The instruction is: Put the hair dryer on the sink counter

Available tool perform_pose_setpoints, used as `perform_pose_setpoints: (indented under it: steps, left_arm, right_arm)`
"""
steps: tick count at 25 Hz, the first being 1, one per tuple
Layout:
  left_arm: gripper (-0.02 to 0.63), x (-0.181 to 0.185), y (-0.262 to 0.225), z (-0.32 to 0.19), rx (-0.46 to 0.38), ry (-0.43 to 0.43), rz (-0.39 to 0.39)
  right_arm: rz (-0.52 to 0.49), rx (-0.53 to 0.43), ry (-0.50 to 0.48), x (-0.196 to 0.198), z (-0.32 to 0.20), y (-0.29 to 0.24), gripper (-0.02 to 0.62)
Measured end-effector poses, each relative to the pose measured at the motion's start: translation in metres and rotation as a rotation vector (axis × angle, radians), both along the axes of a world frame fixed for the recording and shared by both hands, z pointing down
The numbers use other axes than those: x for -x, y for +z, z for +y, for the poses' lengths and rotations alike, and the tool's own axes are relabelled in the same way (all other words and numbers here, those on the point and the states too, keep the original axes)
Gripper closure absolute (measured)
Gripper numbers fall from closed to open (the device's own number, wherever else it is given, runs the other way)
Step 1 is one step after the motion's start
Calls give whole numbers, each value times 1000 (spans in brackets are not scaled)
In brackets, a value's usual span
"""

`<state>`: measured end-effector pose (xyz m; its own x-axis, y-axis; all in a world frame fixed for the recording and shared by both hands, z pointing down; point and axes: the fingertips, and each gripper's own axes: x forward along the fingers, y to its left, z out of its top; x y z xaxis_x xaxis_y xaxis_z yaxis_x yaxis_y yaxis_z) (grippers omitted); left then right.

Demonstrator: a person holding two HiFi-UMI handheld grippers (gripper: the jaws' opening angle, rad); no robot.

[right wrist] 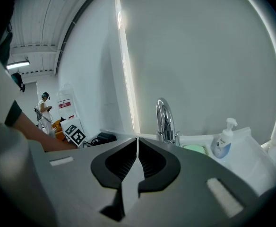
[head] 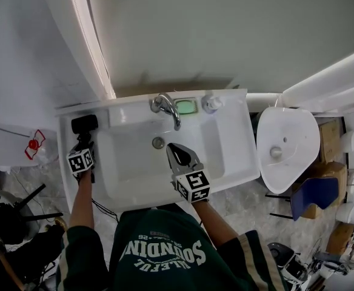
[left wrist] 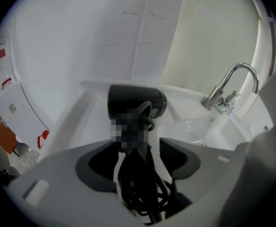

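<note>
Head view: white sink counter [head: 247,153], marbled floor [head: 240,204].

The green shirt [head: 165,252] reads "SOUNDIN", upside down.

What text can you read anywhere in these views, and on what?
"SOUNDIN", upside down and cut off: on the person's green shirt.
Smaller lines on that shirt: too blurred to read.
Label on the soap bottle: too small to read.
Red-and-white wall sign: unreadable.
</note>
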<state>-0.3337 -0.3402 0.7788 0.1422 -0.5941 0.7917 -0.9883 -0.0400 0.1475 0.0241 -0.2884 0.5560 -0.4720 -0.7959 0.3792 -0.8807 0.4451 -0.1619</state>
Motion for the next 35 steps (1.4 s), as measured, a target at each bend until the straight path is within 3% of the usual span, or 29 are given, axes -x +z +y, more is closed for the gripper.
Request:
perform_pose_setpoints:
  steps: [6, 11, 16, 23, 31, 35]
  left_arm:
    - [308, -2, -41, 8, -90, 41, -33]
    - [310, -28, -81, 22, -170, 105, -57]
    - [315, -69, -120, 31, -250, 143, 18]
    - [471, -126, -178, 36, -384, 220, 47]
    - [555, -180, -223, 38, -496, 302, 68]
    - [555, -202, -239, 43, -532, 332, 85]
  right_arm:
    - [-19, -27, -30, 1, -2, -10, 591]
    - [-33, -68, -61, 2, -3, -22, 591]
    - [-49, -95, -80, -1, -7, -34, 591]
    - [-59, -116, -86, -10, -6, -44, 591]
    - [-62, -142, -78, -19, -8, -52, 591]
    - [-65, -151, -74, -22, -7, -57, 591]
